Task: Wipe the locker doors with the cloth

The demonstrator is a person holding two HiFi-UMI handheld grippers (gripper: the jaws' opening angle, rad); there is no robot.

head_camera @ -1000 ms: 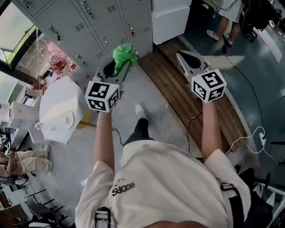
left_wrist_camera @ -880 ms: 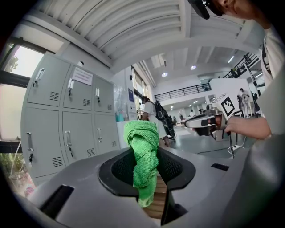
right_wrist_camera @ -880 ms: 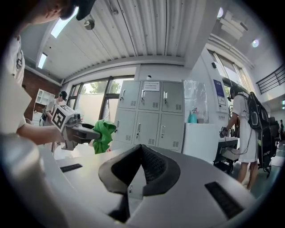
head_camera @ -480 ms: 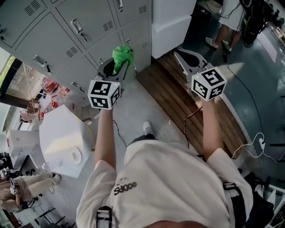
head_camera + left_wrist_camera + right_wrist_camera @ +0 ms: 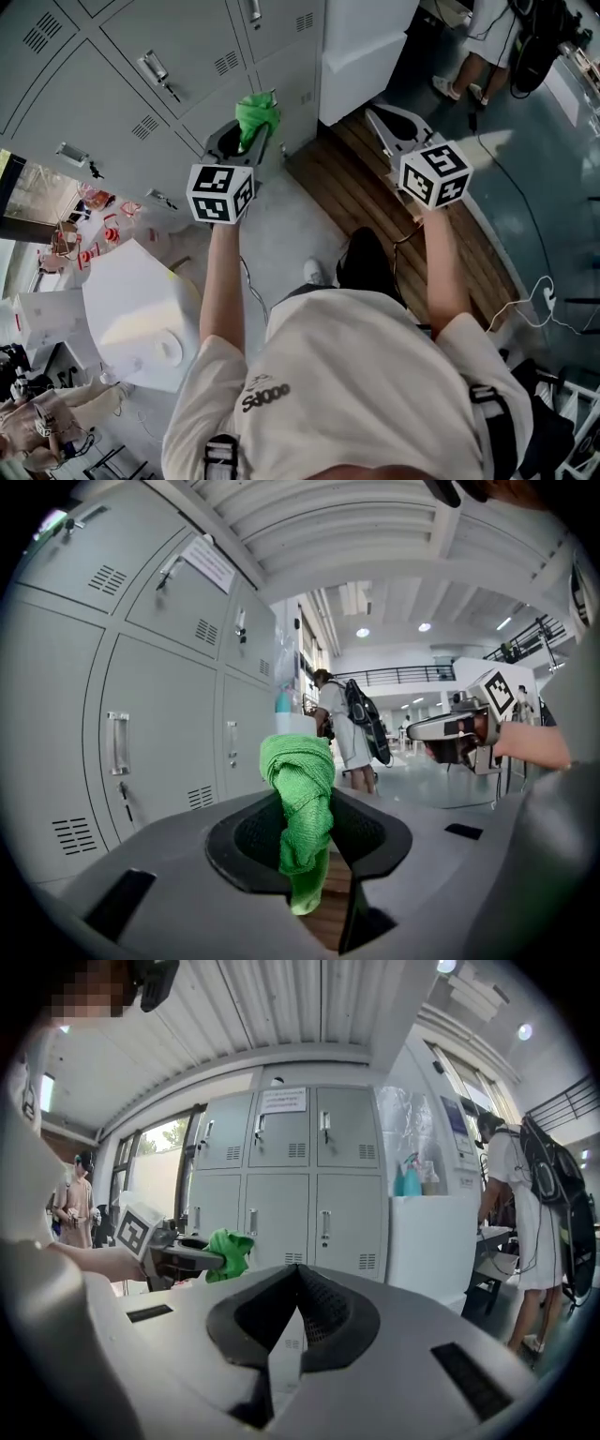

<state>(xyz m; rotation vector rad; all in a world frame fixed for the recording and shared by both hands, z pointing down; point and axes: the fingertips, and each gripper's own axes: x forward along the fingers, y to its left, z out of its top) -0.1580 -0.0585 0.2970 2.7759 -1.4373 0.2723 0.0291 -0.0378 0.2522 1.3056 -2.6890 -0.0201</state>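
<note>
A bunched green cloth [image 5: 255, 116] [image 5: 300, 808] is pinched in my left gripper [image 5: 251, 131] [image 5: 314, 855], which is shut on it and held a short way from the grey locker doors [image 5: 178, 75] [image 5: 150, 733]. The cloth sticks up past the jaw tips and does not touch a door. My right gripper [image 5: 380, 120] [image 5: 286, 1326] is shut with nothing in it, held to the right of the left one, pointing at the lockers [image 5: 291, 1185]. In the right gripper view the left gripper and cloth [image 5: 228, 1251] show at the left.
A white cabinet [image 5: 361, 47] [image 5: 431, 1241] stands right of the lockers, with bottles [image 5: 412, 1180] on top. A person with a backpack [image 5: 530, 1213] [image 5: 352, 724] stands beside it. A wooden platform [image 5: 375, 206] runs below my right gripper. A white box [image 5: 141, 309] sits at lower left. Cables [image 5: 525, 300] lie on the floor.
I have stepped closer to the lockers: the doors fill more of the head view's top left. Both grippers keep their pose, the cloth still pinched in the left one.
</note>
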